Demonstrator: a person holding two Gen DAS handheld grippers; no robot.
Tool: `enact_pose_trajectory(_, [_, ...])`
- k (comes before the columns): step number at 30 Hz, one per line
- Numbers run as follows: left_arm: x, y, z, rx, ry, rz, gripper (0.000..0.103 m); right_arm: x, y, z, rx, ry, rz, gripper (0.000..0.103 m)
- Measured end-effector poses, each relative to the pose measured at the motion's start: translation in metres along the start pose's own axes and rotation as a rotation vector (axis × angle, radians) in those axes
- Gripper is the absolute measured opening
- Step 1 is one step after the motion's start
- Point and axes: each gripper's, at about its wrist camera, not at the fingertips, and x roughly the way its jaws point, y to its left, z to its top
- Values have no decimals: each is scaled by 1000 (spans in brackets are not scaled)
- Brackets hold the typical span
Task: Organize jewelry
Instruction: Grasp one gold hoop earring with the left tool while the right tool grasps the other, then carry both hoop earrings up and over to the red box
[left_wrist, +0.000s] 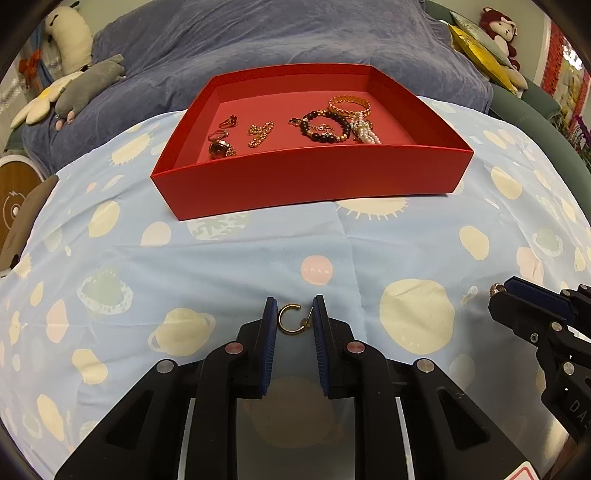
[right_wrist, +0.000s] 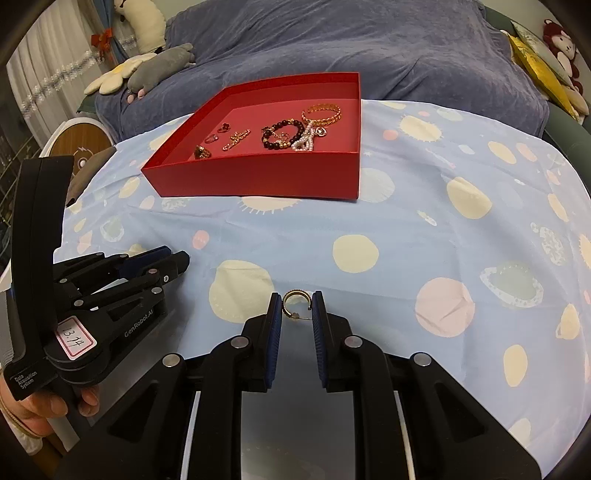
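A gold hoop earring (left_wrist: 290, 319) is seen lying on the light blue planet-print cloth (left_wrist: 221, 258), between the blue pads of the left gripper (left_wrist: 294, 314), whose jaws are parted narrowly around it; contact cannot be told for certain. A second gold hoop earring (right_wrist: 295, 303) is framed the same way by the right gripper (right_wrist: 295, 308), its jaws narrowly parted with the hoop between them and its post reaching toward the right pad. Farther back on the cloth a red tray (left_wrist: 314, 177) is placed, in which rings (left_wrist: 221, 142), a gold chain (left_wrist: 260, 133), a dark bead bracelet (left_wrist: 325, 127), a pearl strand (left_wrist: 365, 133) and a gold bangle (left_wrist: 349, 105) are kept. Behind it a blue-grey blanket (left_wrist: 295, 37) is spread
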Motion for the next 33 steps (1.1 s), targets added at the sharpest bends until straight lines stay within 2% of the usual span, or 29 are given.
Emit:
enact_pose_trajectory(15, [-26,11,1,-26,-26,-17,17,-14,20,8,-23,-35,32,16])
enact_pose_trajectory(33, [-64,65,-2,-127,-78,-7,17,-27,51,18,-49,-72,74,16])
